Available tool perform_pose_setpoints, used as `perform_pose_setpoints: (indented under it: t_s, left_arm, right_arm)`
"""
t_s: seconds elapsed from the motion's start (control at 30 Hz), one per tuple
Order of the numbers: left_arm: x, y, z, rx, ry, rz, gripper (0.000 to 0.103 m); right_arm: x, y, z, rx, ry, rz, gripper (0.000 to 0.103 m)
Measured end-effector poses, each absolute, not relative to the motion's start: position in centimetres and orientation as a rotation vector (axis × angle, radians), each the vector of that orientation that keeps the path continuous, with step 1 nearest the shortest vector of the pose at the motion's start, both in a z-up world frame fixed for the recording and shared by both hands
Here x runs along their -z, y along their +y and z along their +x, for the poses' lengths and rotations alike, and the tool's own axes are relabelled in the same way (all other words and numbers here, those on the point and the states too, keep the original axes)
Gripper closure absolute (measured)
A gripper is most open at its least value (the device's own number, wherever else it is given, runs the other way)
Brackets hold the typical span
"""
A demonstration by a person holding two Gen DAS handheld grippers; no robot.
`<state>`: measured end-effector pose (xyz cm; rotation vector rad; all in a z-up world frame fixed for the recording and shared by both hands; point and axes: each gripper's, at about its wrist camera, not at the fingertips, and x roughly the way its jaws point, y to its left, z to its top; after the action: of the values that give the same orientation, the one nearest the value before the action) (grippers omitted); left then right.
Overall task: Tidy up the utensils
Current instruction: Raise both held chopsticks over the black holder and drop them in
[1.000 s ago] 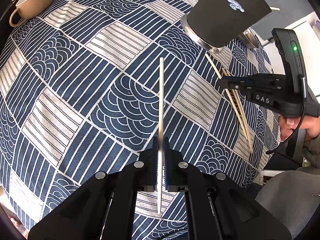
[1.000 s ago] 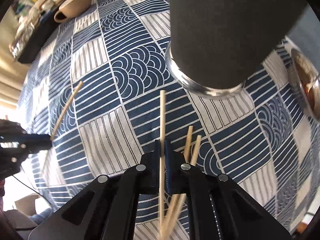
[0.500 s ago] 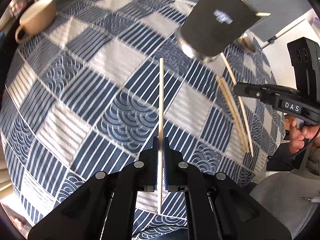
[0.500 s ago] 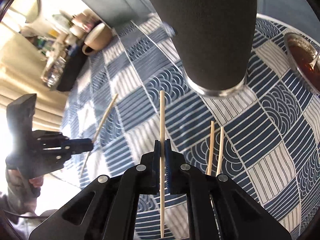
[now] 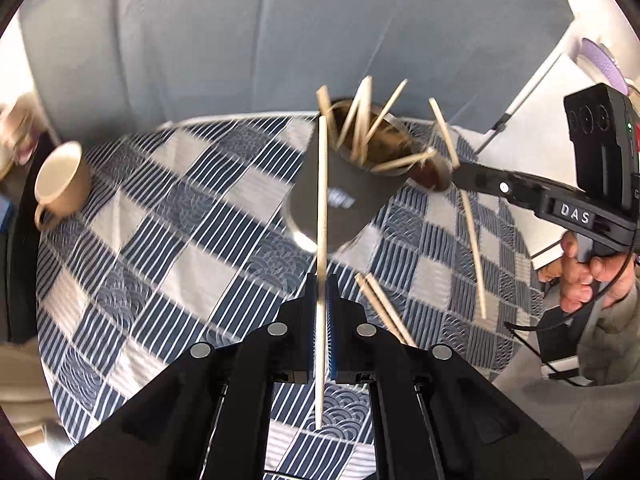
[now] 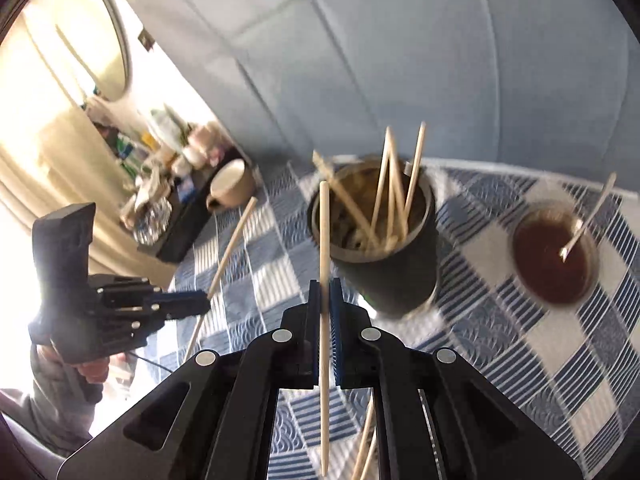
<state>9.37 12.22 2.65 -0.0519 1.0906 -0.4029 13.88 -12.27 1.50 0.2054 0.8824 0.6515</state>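
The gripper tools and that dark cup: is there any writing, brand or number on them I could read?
"DAS": white letters on the side of the right gripper, seen from the left wrist view.
Pale label on the dark cup: too blurred to read.
Left gripper, seen from the right wrist view: no writing shows.
Nothing else in either view carries readable text.

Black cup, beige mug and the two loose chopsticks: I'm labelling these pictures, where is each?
Black cup (image 6: 394, 276), right wrist view, outer wall.
Beige mug (image 5: 60, 184), left wrist view, inside of the bowl.
Loose chopsticks (image 5: 384, 306), left wrist view, middle of the pair.
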Motion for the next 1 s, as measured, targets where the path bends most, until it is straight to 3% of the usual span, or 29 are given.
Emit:
perform_pose_setpoints:
  t_s: [0.2,0.37,0.77,1.0]
  left_arm:
    - [-5.7,9.8,12.4,0.414,1.031,-0.026,0.098]
    - [-6.9,7.2,15.0,0.393,0.994,0.021,0.098]
    - [-5.2,7.3,17.0,0.394,1.006,0.035,0.098]
    - [-3.5,9.3,17.1,0.362,1.042,0.013,0.094]
  right_arm:
    - [-5.9,-14.0,15.6,-0.665,0.678,0.238,0.098]
    - [-7.1,-14.4,17.9,-0.672,0.646,0.265,0.098]
    - [-6.5,-14.5,20.7,-0.67,0.616,0.308,0.098]
    - [-6.7,-14.2,21.5,-0.648,0.434,0.357,0.098]
